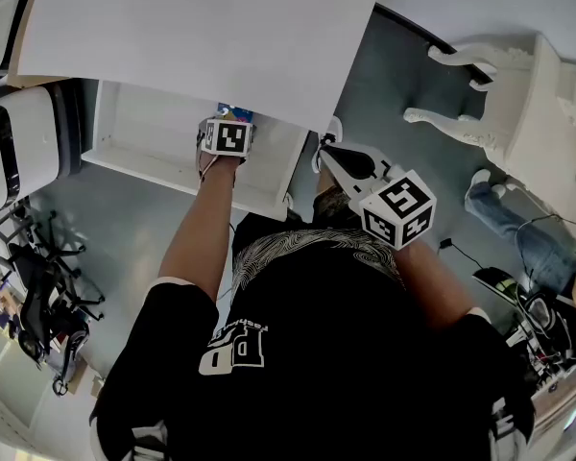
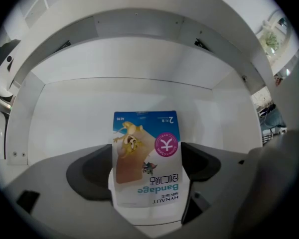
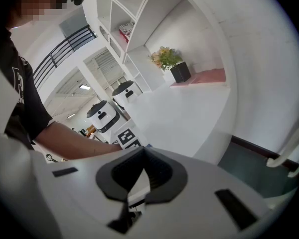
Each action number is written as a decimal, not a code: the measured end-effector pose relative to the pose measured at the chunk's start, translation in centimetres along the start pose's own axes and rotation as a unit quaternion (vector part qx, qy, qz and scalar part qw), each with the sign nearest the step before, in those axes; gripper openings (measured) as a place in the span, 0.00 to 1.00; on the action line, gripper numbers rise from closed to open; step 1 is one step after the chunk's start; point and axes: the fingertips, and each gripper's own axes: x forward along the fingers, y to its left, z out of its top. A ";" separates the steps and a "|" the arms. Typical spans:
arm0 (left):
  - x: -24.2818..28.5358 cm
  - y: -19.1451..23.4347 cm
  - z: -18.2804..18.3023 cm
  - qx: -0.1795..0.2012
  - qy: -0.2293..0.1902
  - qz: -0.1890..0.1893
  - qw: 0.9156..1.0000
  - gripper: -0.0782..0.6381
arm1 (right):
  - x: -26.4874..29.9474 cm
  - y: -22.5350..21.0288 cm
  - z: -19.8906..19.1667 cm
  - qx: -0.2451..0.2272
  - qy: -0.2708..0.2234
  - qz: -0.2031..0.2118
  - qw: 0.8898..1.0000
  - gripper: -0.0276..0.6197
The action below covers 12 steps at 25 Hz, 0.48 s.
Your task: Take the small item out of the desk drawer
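Note:
A small bandage packet (image 2: 147, 156), blue and white with a cartoon print, sits between the jaws of my left gripper (image 2: 147, 169), which is shut on it. The packet hangs over the white floor of the open desk drawer (image 2: 84, 108). From the head view, my left gripper (image 1: 228, 123) reaches into the drawer (image 1: 144, 133) under the desk edge, with a blue corner of the packet (image 1: 236, 110) showing. My right gripper (image 1: 328, 150) hovers by the drawer's right front corner. Its jaws (image 3: 142, 176) are shut with nothing between them.
The white desk top (image 1: 202, 27) overhangs the back of the drawer. A white ornate chair (image 1: 518, 94) stands to the right, with a seated person's legs (image 1: 504, 214) below it. A black office chair (image 1: 38, 286) stands at the left. My left forearm (image 3: 74, 138) crosses the right gripper view.

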 end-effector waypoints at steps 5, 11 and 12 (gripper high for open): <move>0.1 0.1 -0.1 -0.002 -0.004 -0.003 1.000 0.69 | -0.3 0.3 0.3 0.001 -0.006 -0.003 1.000 0.06; 0.0 0.1 -0.1 -0.001 -0.005 -0.006 1.000 0.69 | -1.0 0.8 0.7 -0.006 -0.015 -0.008 1.000 0.06; -0.1 0.1 0.0 -0.002 -0.003 -0.007 1.000 0.69 | -1.2 1.0 0.9 -0.007 -0.017 -0.009 1.000 0.06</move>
